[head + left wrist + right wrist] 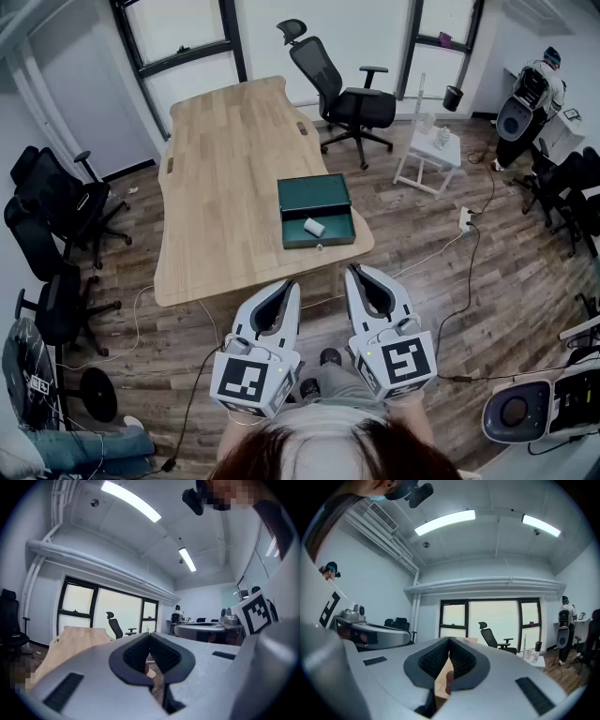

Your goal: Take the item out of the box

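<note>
No legible text (cubes (251, 380) on left gripper (289, 284) and right gripper (352, 270) bear only square markers).

The box (314, 195) stood on the table (216, 159), at its near right corner. The item (313, 227) lay inside the box, toward its near wall. One chair (342, 94) stood behind the table, a small stand (429, 155) to the right, and more chairs (56, 225) to the left. The left gripper (289, 284) and right gripper (354, 271) were side by side before the table's near edge.
</note>
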`<state>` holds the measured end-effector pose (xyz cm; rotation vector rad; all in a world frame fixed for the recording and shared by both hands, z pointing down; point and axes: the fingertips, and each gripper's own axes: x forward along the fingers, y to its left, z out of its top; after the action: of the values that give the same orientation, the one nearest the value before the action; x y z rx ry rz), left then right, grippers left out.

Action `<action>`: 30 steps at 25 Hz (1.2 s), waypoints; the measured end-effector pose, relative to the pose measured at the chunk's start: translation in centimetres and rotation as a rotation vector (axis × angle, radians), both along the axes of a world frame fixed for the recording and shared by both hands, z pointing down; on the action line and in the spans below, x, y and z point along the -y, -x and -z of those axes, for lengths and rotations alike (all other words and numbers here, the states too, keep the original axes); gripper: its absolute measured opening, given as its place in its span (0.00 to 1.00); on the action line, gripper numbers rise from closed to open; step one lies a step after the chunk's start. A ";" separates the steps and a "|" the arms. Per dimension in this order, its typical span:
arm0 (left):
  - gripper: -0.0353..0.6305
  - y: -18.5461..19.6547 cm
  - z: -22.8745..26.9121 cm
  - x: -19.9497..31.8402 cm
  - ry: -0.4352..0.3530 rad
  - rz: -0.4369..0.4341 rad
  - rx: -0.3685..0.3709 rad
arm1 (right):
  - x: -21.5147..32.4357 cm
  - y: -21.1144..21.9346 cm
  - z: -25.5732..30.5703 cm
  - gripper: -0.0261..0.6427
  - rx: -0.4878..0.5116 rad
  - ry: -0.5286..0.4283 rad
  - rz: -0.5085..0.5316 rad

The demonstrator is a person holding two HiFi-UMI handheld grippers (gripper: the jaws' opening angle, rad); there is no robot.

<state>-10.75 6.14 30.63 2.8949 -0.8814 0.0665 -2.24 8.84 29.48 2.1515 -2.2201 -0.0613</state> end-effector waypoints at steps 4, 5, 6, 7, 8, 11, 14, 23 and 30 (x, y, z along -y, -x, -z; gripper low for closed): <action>0.06 -2.2 0.3 1.8 -0.036 -0.029 -0.013 | 1.7 -1.6 0.2 0.08 -0.005 -0.004 0.008; 0.06 -2.7 0.4 2.2 -0.040 -0.030 -0.012 | 2.0 -2.0 0.2 0.08 -0.002 -0.003 0.008; 0.06 -3.2 0.5 2.5 -0.043 -0.028 -0.011 | 2.3 -2.4 0.3 0.08 0.000 0.002 0.007; 0.06 -3.7 0.5 2.9 -0.043 -0.026 -0.010 | 2.6 -2.7 0.3 0.08 -0.002 0.014 0.009; 0.06 -4.2 0.6 3.2 -0.043 -0.023 -0.009 | 2.7 -3.0 0.1 0.08 -0.008 0.034 0.018; 0.06 -6.0 0.7 4.4 -0.047 -0.023 -0.007 | 3.5 -3.9 -0.9 0.08 -0.020 0.080 0.046; 0.06 -7.3 0.7 5.6 -0.044 -0.019 -0.006 | 4.9 -5.0 -0.3 0.08 -0.017 0.033 0.055; 0.06 -10.5 0.1 8.2 -0.034 0.048 -0.004 | 7.3 -8.2 -1.2 0.08 -0.004 0.039 0.112; 0.06 -11.5 -0.4 9.8 -0.020 0.094 0.017 | 9.3 -9.9 -2.7 0.08 0.017 0.054 0.165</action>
<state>0.73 -3.67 31.07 2.8707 -1.0247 0.0743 7.63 -0.50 32.18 1.9456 -2.3753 0.0111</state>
